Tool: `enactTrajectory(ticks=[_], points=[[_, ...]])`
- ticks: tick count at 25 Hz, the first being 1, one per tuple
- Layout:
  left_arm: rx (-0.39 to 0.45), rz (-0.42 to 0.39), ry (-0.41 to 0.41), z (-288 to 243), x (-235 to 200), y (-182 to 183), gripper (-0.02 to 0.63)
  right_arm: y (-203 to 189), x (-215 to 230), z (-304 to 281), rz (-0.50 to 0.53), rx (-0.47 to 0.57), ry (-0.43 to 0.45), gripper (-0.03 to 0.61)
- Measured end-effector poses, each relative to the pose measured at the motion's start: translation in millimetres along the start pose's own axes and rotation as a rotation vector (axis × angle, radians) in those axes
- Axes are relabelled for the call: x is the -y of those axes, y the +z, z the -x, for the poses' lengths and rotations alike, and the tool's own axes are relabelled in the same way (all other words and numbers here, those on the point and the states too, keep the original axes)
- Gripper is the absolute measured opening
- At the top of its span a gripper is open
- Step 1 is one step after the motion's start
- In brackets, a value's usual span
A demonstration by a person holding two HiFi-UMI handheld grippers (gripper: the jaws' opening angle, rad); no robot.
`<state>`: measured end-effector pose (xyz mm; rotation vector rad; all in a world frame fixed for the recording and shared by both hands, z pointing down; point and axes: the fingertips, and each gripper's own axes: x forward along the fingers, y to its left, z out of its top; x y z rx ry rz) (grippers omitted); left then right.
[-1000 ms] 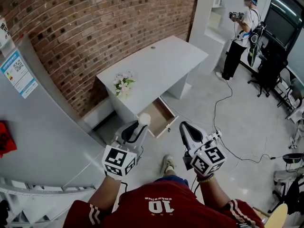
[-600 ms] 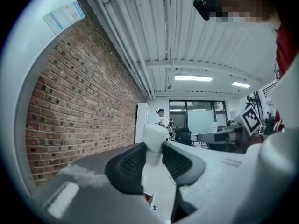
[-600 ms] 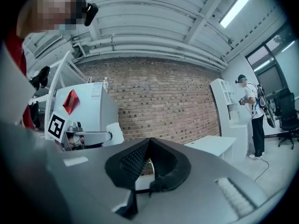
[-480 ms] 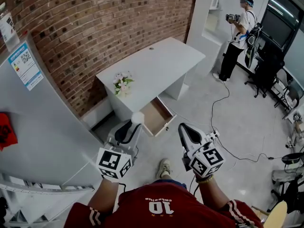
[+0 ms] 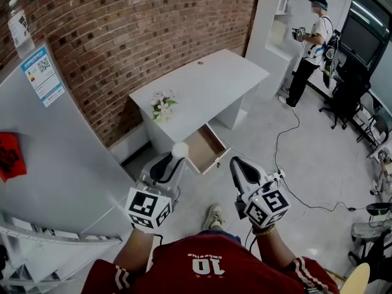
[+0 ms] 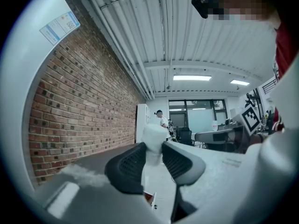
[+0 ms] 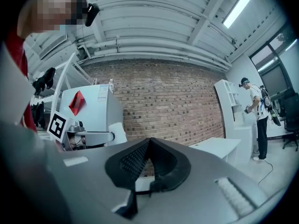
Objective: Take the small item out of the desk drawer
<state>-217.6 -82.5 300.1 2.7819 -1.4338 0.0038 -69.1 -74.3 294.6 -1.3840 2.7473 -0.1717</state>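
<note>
The small item (image 5: pixel 180 150) is a white foam-like lump, and my left gripper (image 5: pixel 174 158) is shut on it in the air, just left of the drawer. In the left gripper view the white item (image 6: pixel 154 134) sticks up between the two dark pads of the left gripper (image 6: pixel 153 147). The desk drawer (image 5: pixel 206 149) stands pulled out from the white desk (image 5: pixel 208 81), its wooden inside showing. My right gripper (image 5: pixel 236 163) hangs to the right of the drawer, jaws together with nothing in them; the right gripper view shows its pads (image 7: pixel 140 160) meeting.
A bunch of flowers (image 5: pixel 162 107) lies on the desk's near-left corner. A tall grey cabinet (image 5: pixel 55 146) stands at the left against the brick wall. A black cable (image 5: pixel 288 158) runs over the floor. Another person (image 5: pixel 311 38) stands far right by office chairs (image 5: pixel 349 84).
My left gripper with the white item has drawn back a little toward me and to the left. The right gripper has hardly moved.
</note>
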Motion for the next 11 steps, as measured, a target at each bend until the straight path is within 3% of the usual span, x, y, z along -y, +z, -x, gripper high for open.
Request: enactTrajectory(ticks=[11], points=[[0.008,0.000,-0.011,5.0,5.5,1.7,0.127,2.9,-5.8,9.7,0.004,0.010,-0.001,0.002]])
